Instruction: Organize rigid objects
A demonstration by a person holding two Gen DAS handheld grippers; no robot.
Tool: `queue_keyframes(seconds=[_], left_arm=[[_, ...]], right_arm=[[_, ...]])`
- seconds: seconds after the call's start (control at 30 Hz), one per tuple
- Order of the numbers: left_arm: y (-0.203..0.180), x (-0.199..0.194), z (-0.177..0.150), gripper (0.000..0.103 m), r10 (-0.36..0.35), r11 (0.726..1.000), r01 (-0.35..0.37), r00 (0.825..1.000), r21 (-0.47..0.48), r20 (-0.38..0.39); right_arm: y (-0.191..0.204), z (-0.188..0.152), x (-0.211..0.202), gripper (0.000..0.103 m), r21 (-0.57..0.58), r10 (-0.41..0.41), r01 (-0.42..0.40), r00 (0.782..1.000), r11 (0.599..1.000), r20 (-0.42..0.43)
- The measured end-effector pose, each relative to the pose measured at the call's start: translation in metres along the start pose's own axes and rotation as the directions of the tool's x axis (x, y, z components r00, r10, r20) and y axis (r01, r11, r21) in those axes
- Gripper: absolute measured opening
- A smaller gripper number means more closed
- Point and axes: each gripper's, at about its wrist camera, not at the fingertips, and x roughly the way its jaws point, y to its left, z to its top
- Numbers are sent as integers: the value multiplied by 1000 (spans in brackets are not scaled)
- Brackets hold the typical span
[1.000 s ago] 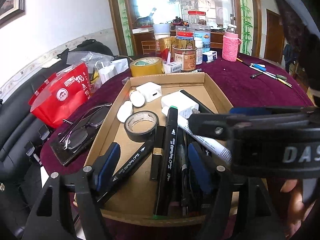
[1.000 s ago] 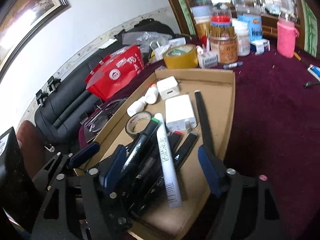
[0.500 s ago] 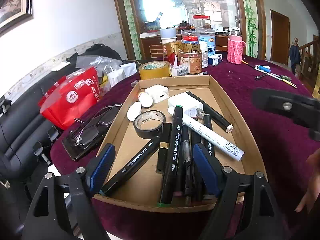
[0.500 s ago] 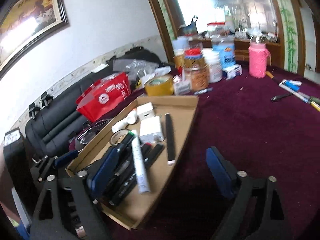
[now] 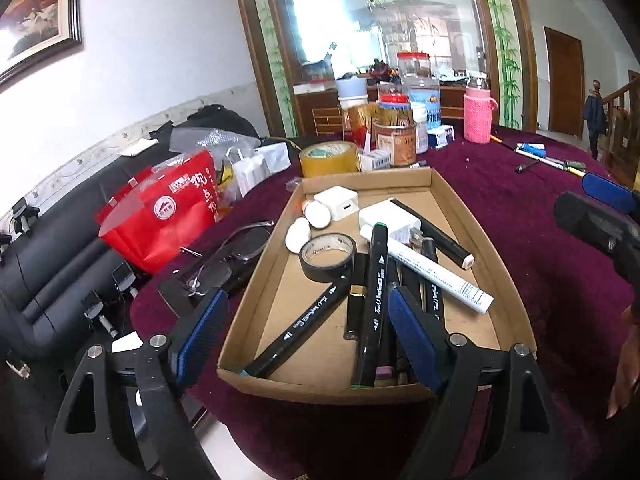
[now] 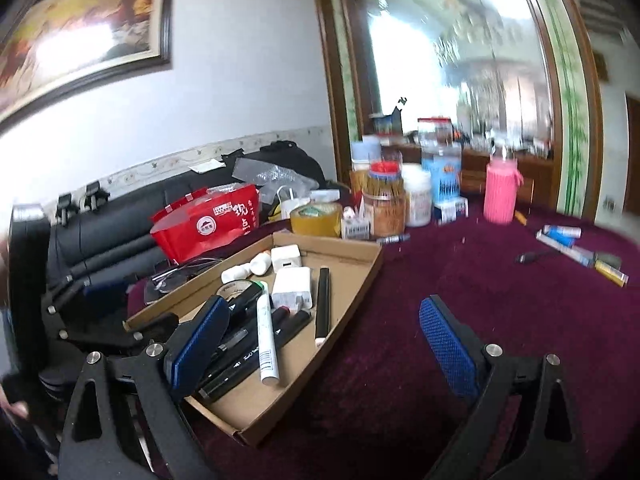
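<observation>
A shallow cardboard tray (image 5: 496, 276) lies on the maroon tablecloth and also shows in the right wrist view (image 6: 360, 280). It holds several black markers (image 5: 376, 300), a white marker (image 5: 436, 272), a black tape roll (image 5: 328, 256), white chargers (image 5: 388, 220) and small white bottles (image 5: 316, 216). My left gripper (image 5: 308, 336) is open and empty above the tray's near end. My right gripper (image 6: 324, 352) is open and empty over the tray's right rim; it also shows at the right edge of the left wrist view (image 5: 600, 216).
Glasses (image 5: 228, 256) on a dark case and a red bag (image 5: 160, 212) lie left of the tray. Yellow tape (image 5: 328, 158), jars (image 5: 396, 140) and a pink bottle (image 5: 478, 118) stand behind. Pens (image 6: 576, 252) lie at the far right. A black sofa (image 5: 48, 264) is left.
Both grippers have pulled back and risen from the tray. The right gripper has moved off to the right, out of the left view's middle. Nothing in the tray has moved.
</observation>
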Motion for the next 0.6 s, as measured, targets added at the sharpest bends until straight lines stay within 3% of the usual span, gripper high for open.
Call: queue_keyframes(seconds=[0.13,0.2,0.37,0.6], left_arm=[[3,-7,0,83,14,999,-12,999,-46,36],[2,-8,-2,83,53,997,-50,997,-64,55],[4,7,-2,83,51,996,-52,999,-72,-18],[16,18,-9,83,73,989,-79,996,-122,-52]], right_arm=[[3,1,-4,94,0,44,-44,999,999,21],[5,0,-5,94,-7,60,-60,998,998,22],[10,-1,-2,95,-22,62,-62,998,998,-8],[15,-5,-1,95,-24,78,-79,997,997,-28]])
